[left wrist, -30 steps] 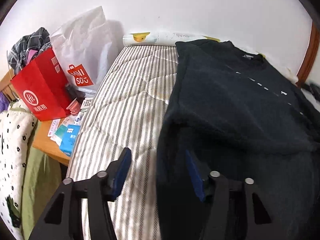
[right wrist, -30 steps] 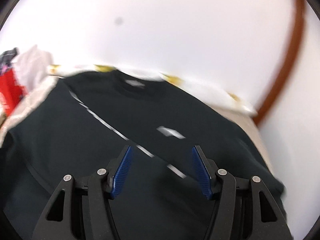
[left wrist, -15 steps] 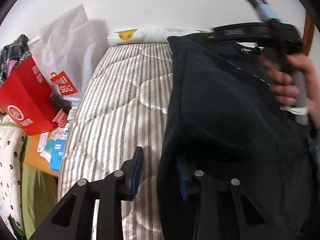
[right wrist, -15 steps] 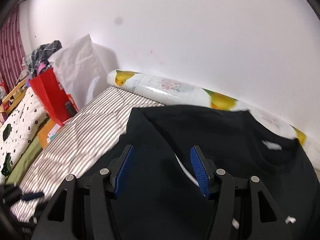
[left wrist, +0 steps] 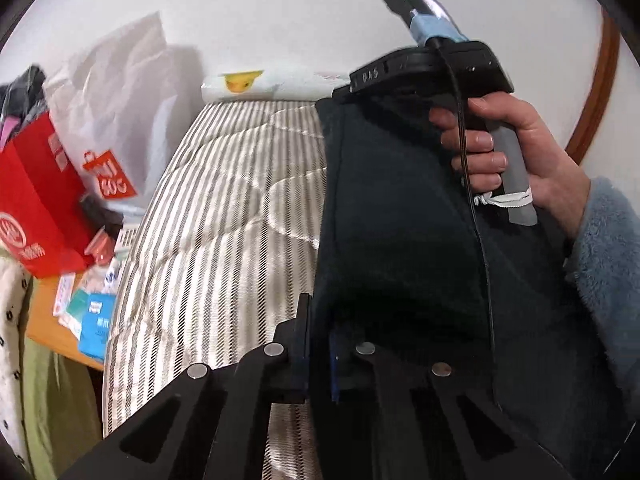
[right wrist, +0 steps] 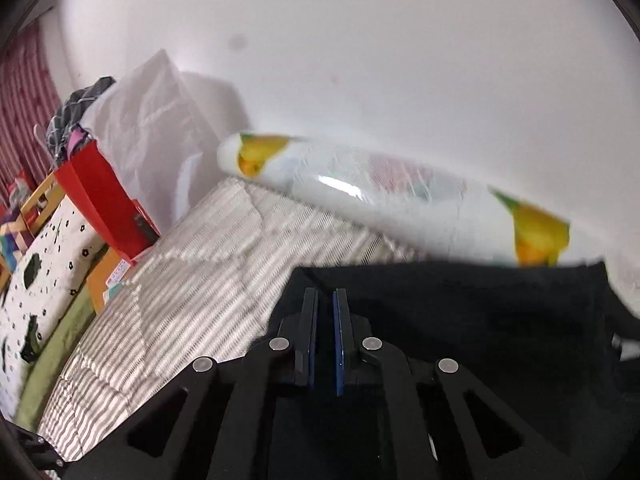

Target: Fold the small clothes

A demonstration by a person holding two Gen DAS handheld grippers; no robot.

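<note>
"das" on the right gripper (left wrist: 424, 74); "sog" on the white bag (left wrist: 116, 128).

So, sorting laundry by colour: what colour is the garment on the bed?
Black garment, clearest in the left wrist view.

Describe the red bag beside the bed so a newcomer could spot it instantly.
Start at the striped mattress and look off its left edge to the cluttered wooden surface. The red bag stands there before a white shopping bag; it is the only solid red, white-printed item.
</note>
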